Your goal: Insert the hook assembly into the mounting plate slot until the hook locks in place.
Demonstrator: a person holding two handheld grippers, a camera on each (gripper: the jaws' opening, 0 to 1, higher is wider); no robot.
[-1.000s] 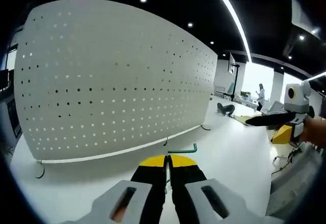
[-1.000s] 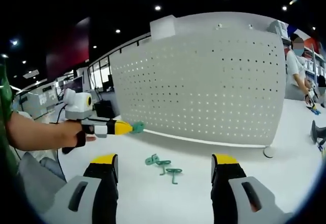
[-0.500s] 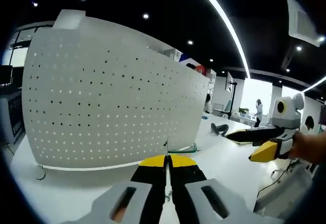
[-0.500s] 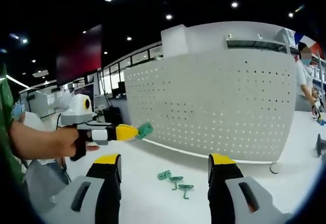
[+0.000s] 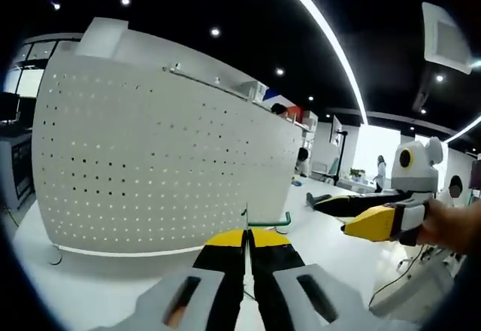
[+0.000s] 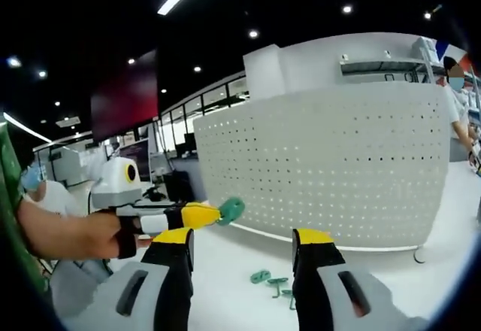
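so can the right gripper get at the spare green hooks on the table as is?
Probably yes. The right gripper is open and holds nothing, and the spare green hooks lie on the bare white table just ahead between its fingers. The left gripper, shut on a green hook, sits off to the side, higher up.

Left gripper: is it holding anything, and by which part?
The left gripper, jaws shut, holds a green hook, pinched at its thin stem. The right gripper is open, empty.

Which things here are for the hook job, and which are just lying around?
For the job:
green hook pinched in the left claw
white pegboard
right claw, open and empty

Just lying about:
spare green hooks on the white table
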